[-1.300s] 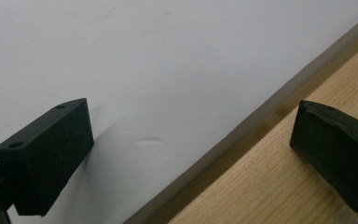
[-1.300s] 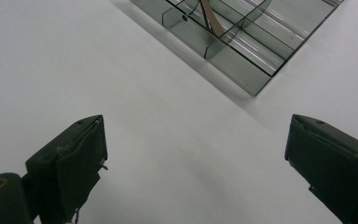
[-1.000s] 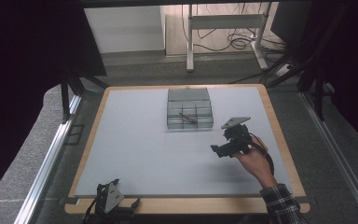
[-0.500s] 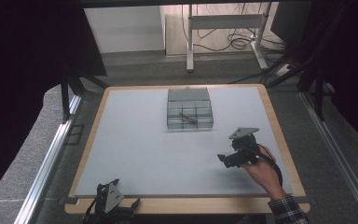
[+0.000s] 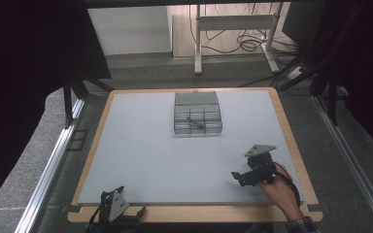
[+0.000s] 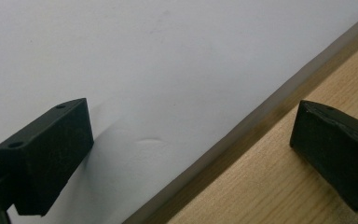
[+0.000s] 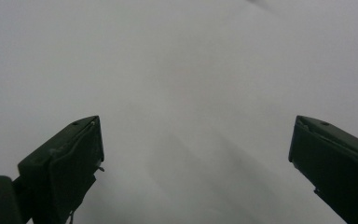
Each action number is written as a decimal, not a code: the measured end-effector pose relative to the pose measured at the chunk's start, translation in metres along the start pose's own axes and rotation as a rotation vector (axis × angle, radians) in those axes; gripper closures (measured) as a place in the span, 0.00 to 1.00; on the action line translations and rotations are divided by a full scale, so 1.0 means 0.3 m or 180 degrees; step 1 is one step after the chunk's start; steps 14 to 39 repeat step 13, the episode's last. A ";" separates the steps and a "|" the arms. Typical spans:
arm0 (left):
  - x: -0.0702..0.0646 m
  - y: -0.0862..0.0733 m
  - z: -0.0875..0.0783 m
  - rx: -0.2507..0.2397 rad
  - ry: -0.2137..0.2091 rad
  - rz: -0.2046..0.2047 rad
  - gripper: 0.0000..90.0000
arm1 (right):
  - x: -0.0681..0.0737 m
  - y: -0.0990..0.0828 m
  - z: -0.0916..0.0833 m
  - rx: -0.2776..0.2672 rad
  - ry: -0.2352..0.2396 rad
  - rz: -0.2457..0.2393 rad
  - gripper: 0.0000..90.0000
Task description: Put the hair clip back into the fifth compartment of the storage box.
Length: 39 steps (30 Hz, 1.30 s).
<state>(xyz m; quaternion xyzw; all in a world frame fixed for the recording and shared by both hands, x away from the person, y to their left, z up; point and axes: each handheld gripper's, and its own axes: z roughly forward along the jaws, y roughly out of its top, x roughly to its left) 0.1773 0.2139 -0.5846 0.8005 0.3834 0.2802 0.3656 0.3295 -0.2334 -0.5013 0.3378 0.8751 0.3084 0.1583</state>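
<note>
A grey compartment box (image 5: 197, 114) sits at the middle back of the white mat (image 5: 150, 155), with a thin dark item (image 5: 195, 122) lying across its cells. A hand (image 5: 280, 191) holds my right gripper (image 5: 237, 178) low over the mat's front right, jaws pointing left. In the right gripper view it (image 7: 196, 158) is open over bare mat with nothing between its jaws. My left gripper (image 5: 128, 201) lies unheld at the table's front left edge. The left gripper view shows it (image 6: 191, 154) open, straddling the mat's edge and the wooden border (image 6: 270, 177).
The wooden table border (image 5: 291, 141) frames the mat. Metal rails (image 5: 53, 165) run along both sides of the table. Behind the table are a white desk frame (image 5: 233, 29) and floor cables (image 5: 243, 46).
The hand has drawn my right gripper back from beside the box toward the front right of the mat. The left gripper has not moved.
</note>
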 end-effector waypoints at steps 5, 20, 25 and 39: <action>0.001 -0.001 0.000 -0.0006 -0.0003 0.0004 0.00 | 0.009 -0.052 0.015 0.0077 -0.0016 -0.0038 0.03; -0.001 0.001 0.001 -0.0004 0.0016 0.0010 0.00 | 0.007 -0.081 0.042 0.0098 0.0063 0.0020 0.01; -0.001 0.001 0.001 -0.0004 0.0016 0.0010 0.00 | 0.007 -0.081 0.042 0.0098 0.0063 0.0020 0.01; -0.001 0.001 0.001 -0.0004 0.0016 0.0010 0.00 | 0.007 -0.081 0.042 0.0098 0.0063 0.0020 0.01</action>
